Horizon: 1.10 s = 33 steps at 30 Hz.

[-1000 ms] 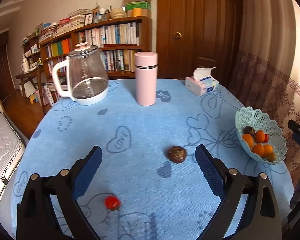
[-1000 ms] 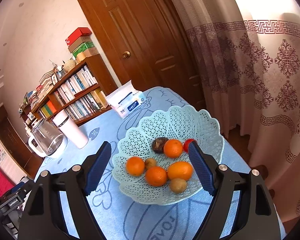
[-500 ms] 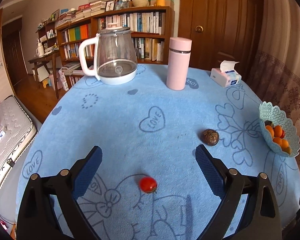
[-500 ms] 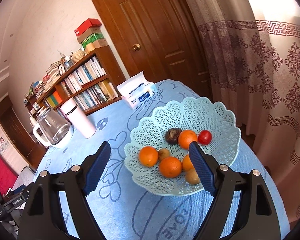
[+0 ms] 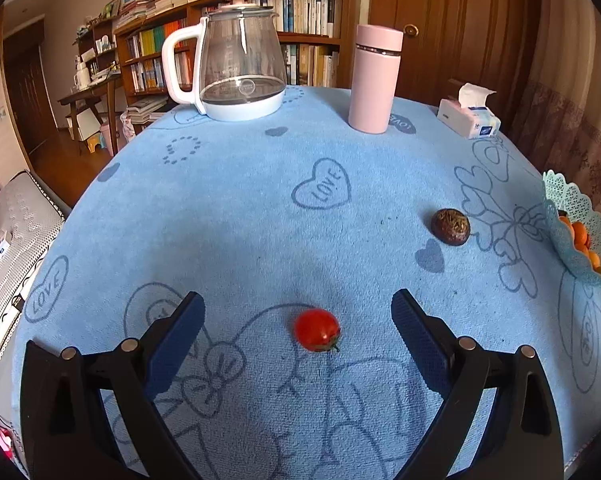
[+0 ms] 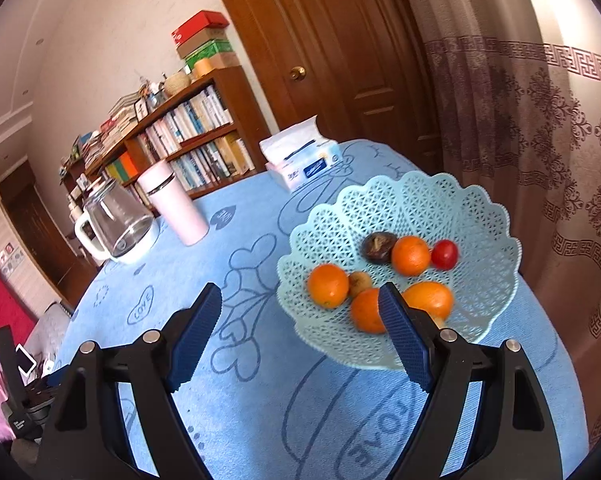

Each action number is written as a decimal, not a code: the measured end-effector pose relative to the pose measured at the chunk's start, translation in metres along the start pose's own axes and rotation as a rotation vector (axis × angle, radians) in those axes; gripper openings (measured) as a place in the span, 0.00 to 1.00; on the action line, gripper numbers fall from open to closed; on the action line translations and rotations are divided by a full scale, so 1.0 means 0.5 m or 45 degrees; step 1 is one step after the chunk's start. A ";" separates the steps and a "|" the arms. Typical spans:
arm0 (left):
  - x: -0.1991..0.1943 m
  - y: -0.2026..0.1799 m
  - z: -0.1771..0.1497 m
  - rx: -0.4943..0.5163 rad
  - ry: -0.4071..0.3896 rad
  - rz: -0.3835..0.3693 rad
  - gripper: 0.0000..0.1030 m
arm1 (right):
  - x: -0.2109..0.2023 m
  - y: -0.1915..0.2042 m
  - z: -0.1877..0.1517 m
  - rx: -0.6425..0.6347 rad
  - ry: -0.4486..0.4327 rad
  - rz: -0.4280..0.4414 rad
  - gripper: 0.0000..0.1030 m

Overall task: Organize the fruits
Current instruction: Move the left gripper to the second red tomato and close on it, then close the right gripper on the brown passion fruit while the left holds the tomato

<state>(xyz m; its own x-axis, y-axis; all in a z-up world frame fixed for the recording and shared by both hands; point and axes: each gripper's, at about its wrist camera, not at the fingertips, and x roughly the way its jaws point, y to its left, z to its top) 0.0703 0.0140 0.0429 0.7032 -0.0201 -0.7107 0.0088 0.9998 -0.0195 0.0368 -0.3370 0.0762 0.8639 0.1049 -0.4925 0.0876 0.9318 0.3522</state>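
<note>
A small red tomato lies on the blue tablecloth between the wide-apart jaws of my left gripper, which is open and touches nothing. A dark brown round fruit rests further off to the right. The pale green lattice basket shows at the right edge. In the right wrist view the same basket holds several oranges, a dark fruit and a red tomato. My right gripper hangs open in front of its left rim, holding nothing.
A glass kettle, a pink flask and a tissue pack stand at the far side of the round table. Bookshelves, a wooden door and a curtain surround it. The other gripper's black frame shows low left.
The left gripper has sunk and swung left, so the tomato now sits centred between its jaws. The right gripper has drifted left, leaving the basket to its right.
</note>
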 end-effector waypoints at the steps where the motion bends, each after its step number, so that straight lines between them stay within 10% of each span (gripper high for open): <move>1: 0.003 0.000 -0.002 0.002 0.006 -0.004 0.90 | 0.003 0.004 -0.002 -0.010 0.008 0.004 0.80; 17: 0.051 -0.004 -0.030 0.017 0.106 -0.083 0.38 | 0.041 0.099 -0.068 -0.191 0.136 0.098 0.80; 33: 0.027 -0.001 -0.032 -0.003 0.013 -0.179 0.27 | 0.081 0.150 -0.095 -0.288 0.224 0.125 0.79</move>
<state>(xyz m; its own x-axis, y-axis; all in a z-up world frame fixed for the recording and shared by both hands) 0.0685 0.0131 0.0221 0.6877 -0.1602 -0.7081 0.1052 0.9870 -0.1211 0.0550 -0.2465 0.0447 0.7618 0.2388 -0.6022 -0.1219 0.9658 0.2288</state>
